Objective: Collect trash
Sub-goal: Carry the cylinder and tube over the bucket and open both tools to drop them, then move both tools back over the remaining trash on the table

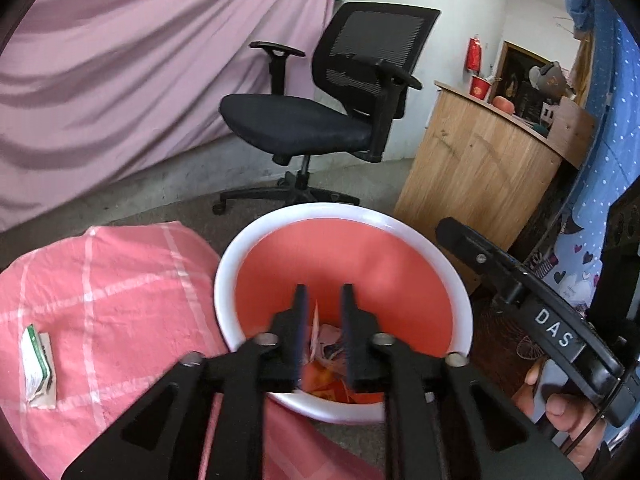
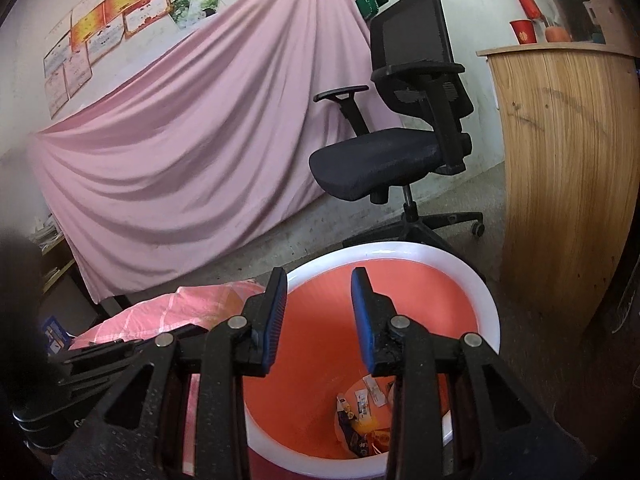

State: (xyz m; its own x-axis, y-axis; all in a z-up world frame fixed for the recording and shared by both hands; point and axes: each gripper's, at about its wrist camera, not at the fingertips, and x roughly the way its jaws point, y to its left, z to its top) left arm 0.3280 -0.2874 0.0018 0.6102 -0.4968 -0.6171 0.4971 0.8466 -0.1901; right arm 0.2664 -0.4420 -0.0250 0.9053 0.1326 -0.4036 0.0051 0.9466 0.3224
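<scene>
Both tongs hover over the orange bin [image 1: 344,264], left tongs [image 1: 324,300] narrow and seemingly empty, right tongs [image 2: 320,284] wide; next, fetch the green-white wrapper [image 1: 38,364] from the pink bedding [image 1: 120,288]

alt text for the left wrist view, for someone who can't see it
The left gripper hangs open and empty over a red bin with wrappers at the bottom. A green-and-white packet lies on a pink cloth beside it.

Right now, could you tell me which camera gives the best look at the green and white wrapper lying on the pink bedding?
The left wrist view. There the green and white wrapper lies in full sight on the pink checked bedding, left of the bin. The right wrist view shows only a strip of that bedding, and no wrapper.
</scene>
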